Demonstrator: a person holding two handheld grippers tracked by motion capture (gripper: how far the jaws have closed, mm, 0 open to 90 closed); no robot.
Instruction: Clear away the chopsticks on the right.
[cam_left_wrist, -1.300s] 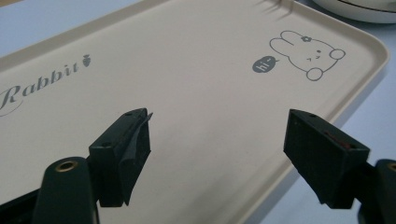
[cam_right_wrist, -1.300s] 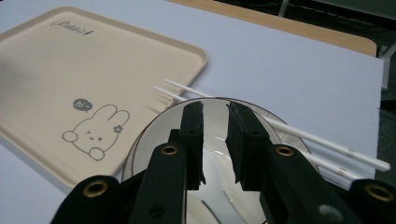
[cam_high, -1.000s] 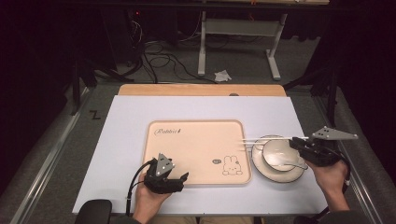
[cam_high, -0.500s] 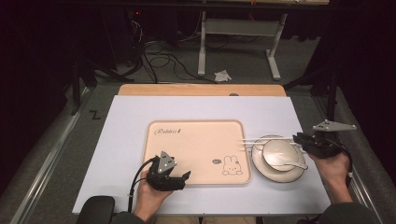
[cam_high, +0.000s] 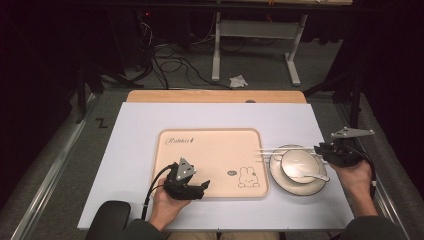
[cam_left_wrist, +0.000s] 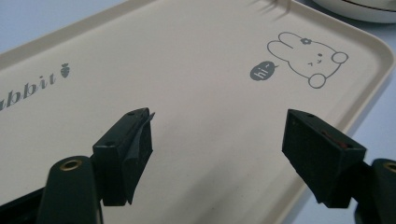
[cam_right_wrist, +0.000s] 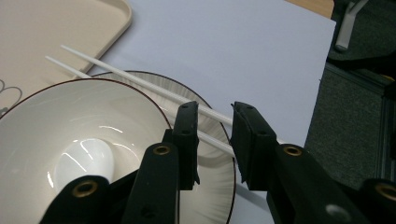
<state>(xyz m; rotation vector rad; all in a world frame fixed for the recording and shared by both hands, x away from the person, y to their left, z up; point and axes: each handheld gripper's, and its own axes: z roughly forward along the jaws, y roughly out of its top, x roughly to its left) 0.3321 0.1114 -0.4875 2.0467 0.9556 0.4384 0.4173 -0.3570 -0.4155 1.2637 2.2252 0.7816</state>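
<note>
A beige rabbit-print tray (cam_high: 210, 150) lies mid-table. My left gripper (cam_high: 204, 186) hovers over its near edge; in the left gripper view it (cam_left_wrist: 219, 114) stands wide open above the bare tray (cam_left_wrist: 187, 70), holding nothing. Right of the tray, a white plate (cam_high: 280, 181) carries a bowl (cam_high: 297, 161) with a white spoon (cam_high: 312, 176). Two white chopsticks (cam_high: 280, 150) rest across the plate's far rim, tips over the tray's corner. My right gripper (cam_high: 320, 149) is at their near ends. In its own view the gripper (cam_right_wrist: 212, 109) has a narrow gap, and the chopsticks (cam_right_wrist: 130, 79) run across beneath it, beside the bowl (cam_right_wrist: 70, 121).
A white sheet (cam_high: 150, 130) covers the table, with a wooden strip (cam_high: 215, 96) along the back. The right edge of the table is close beside my right hand. A dark rounded object (cam_high: 107, 215) sits at the near left corner. Cables and desk legs lie on the floor behind.
My right gripper has shifted a little away from me and up, to the chopsticks' near ends. The left gripper, tray, plate and bowl have stayed put.
</note>
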